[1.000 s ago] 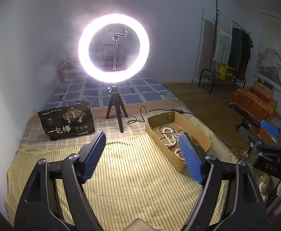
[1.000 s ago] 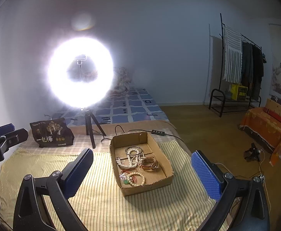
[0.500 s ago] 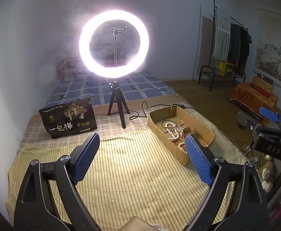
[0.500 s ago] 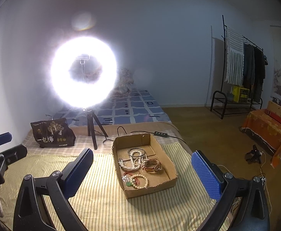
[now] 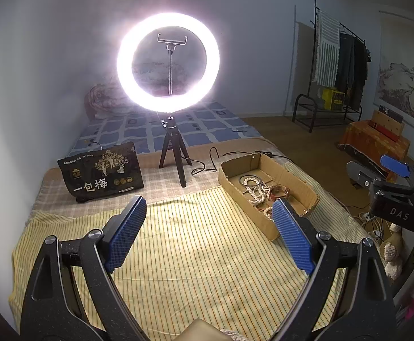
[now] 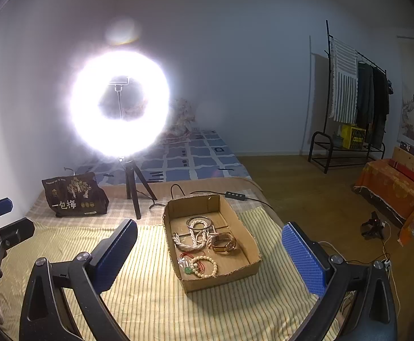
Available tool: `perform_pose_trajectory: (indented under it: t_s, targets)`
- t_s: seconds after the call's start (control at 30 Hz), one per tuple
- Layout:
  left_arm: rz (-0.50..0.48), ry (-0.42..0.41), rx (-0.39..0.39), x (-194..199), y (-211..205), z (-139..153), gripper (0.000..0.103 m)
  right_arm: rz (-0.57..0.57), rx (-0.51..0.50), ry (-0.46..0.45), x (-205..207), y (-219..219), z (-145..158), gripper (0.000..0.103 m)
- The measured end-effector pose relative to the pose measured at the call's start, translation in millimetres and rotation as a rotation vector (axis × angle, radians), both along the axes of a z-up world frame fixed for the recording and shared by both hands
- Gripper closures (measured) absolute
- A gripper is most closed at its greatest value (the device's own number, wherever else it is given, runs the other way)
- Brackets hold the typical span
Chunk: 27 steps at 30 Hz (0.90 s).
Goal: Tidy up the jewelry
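**Both grippers spread wide above the striped cloth, jewelry in its box**

My left gripper [image 5: 207, 221] hangs over the yellow striped cloth [image 5: 178, 255] with its blue pads far apart and nothing between them. My right gripper [image 6: 208, 244] is likewise spread wide and holds nothing; from its own view the cardboard box [image 6: 246, 272] sits between its two pads, farther off on the cloth.

The box is shallow and open-topped, lying toward the right side of the cloth. Inside it the jewelry is heaped loosely: a white bead necklace [image 6: 195, 237] tangled near the middle, a metal bangle [image 6: 198, 219] at the far end, a gold-brown wristwatch [image 6: 224, 245] on the right, and a pale bead bracelet [image 6: 204, 265] with a small green pendant [image 6: 188, 270] at the near end.

Beyond the cloth, a lit ring light [image 5: 168, 62] stands on a small tripod, and a dark snack bag [image 5: 102, 174] sits to its left. My right gripper's blue tip also shows at the right edge of the left view.
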State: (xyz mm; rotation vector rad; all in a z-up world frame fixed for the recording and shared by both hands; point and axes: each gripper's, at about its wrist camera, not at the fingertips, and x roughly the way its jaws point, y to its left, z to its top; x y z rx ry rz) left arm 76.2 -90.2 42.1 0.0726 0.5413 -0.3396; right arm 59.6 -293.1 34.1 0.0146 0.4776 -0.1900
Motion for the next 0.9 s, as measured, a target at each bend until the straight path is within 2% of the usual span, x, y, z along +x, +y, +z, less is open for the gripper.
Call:
perform_pose_trajectory:
  t_s: [0.9]
  targets:
    - [-0.016, 0.016, -0.014, -0.1, -1.3, -0.5, 0.010, -0.009, -0.009, 0.013, -1.1, -2.6, -3.0, 0.000]
